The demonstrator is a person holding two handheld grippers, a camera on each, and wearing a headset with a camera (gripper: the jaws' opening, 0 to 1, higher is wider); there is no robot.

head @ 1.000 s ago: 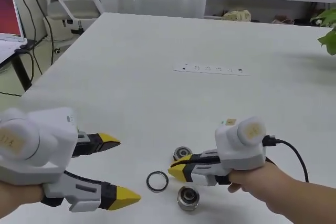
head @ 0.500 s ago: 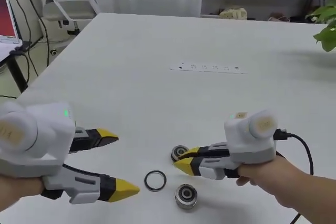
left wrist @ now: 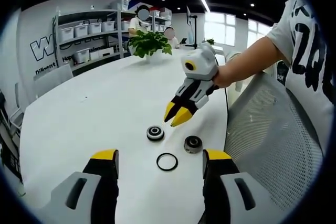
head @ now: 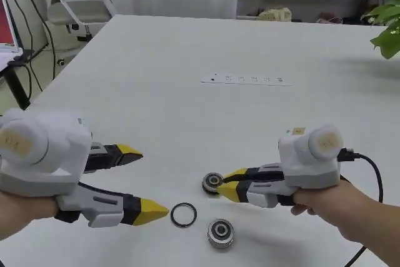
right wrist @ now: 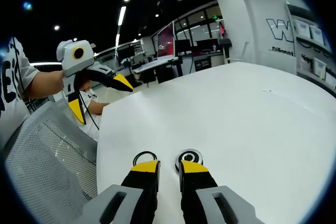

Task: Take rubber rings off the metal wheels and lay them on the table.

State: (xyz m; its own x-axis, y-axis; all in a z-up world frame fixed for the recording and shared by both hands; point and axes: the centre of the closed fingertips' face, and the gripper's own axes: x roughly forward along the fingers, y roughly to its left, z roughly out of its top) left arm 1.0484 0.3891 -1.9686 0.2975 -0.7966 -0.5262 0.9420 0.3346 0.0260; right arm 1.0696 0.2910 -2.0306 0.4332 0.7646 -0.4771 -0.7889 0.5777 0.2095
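Moved: the right gripper (head: 230,184) has drawn back toward my right and no longer hangs over the gap between the two wheels. Its tips now sit just beside the far wheel (head: 213,182). Part of the shift across the head view is the headset's own motion. Unmoved: the left gripper (head: 147,180), the rubber ring (head: 183,214) and the near wheel (head: 221,232) keep their places relative to one another. Right gripper: jaws drawn nearly together, nothing between them. Left gripper: jaws spread wide, empty, with the ring lying just off its nearer tip. Rubber ring: flat on the table (head: 187,92), apart from both wheels and touching neither gripper. In the right gripper view it lies just past one jaw tip, with the far wheel past the other. Near wheel: looks bare metal, so I judge the ring came from it, though I cannot be sure. Far wheel: dark at the rim, probably still wearing its ring. Status: one ring delivered. As I read it, the far wheel is the next item.
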